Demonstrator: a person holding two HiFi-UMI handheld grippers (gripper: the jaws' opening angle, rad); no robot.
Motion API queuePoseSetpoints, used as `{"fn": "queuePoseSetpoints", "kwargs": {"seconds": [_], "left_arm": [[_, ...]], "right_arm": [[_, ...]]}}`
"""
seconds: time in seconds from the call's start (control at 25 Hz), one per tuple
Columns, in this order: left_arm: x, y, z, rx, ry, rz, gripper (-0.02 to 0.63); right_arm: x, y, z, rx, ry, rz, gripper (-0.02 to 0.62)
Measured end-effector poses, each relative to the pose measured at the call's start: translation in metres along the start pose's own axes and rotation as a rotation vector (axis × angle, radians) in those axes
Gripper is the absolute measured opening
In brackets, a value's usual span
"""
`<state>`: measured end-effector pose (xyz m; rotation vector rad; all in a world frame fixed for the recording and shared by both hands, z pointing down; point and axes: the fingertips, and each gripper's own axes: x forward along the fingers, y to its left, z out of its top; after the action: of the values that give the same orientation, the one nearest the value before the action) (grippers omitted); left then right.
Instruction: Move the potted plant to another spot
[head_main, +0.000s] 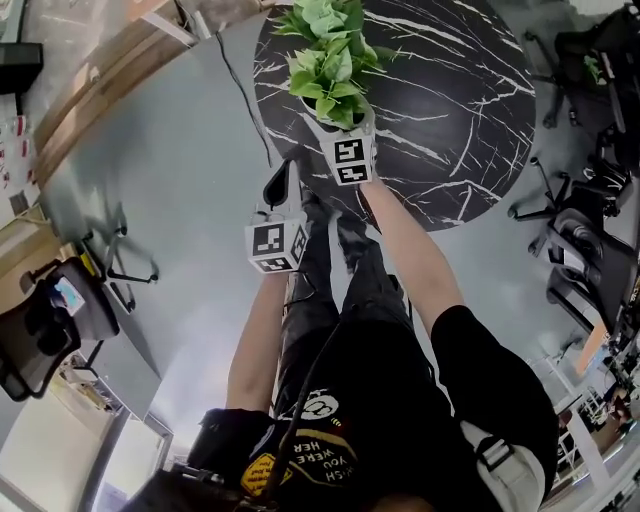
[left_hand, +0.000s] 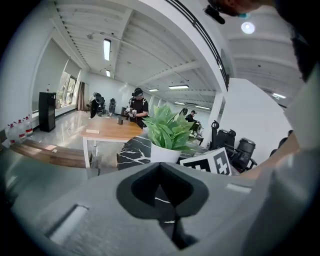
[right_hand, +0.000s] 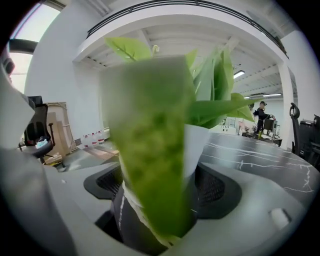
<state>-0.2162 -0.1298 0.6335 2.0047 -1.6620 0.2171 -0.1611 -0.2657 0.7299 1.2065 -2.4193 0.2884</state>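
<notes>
A leafy green potted plant (head_main: 330, 70) in a white pot stands at the near edge of a round black marble table (head_main: 450, 100). My right gripper (head_main: 341, 126) reaches in over the table's rim. In the right gripper view the white pot (right_hand: 199, 145) fills the space between the two pads, which press on its sides, and a blurred leaf hangs in front. My left gripper (head_main: 283, 182) hovers off the table, lower left of the plant, with its jaws together and nothing in them. The left gripper view shows the plant (left_hand: 167, 131) and the table (left_hand: 131, 150) ahead.
Black office chairs (head_main: 575, 235) stand right of the table. A long wooden bench (head_main: 95, 90) runs at the upper left and another chair (head_main: 45, 325) sits at the left. A cable (head_main: 240, 90) trails over the grey floor. A wooden table (left_hand: 107, 131) and a person (left_hand: 137, 107) stand further off.
</notes>
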Motion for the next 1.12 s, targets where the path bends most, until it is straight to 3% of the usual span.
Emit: {"fn": "queuePoseSetpoints", "kwargs": {"seconds": [0.28, 0.64, 0.84, 1.12], "left_arm": [[-0.017, 0.041, 0.010, -0.016, -0.019, 0.057, 0.005], [-0.007, 0.036, 0.008, 0.000, 0.000, 0.021, 0.005], [0.009, 0.001, 0.007, 0.036, 0.013, -0.059, 0.005], [0.054, -0.097, 0.003, 0.125, 0.042, -0.243, 0.005]], "right_arm": [[0.027, 0.049, 0.017, -0.048, -0.003, 0.044, 0.457], [0.014, 0.007, 0.004, -0.032, 0.038, -0.039, 0.457], [-0.024, -0.052, -0.019, -0.004, 0.076, -0.135, 0.456], [-0.115, -0.168, -0.070, 0.104, 0.133, -0.340, 0.454]]}}
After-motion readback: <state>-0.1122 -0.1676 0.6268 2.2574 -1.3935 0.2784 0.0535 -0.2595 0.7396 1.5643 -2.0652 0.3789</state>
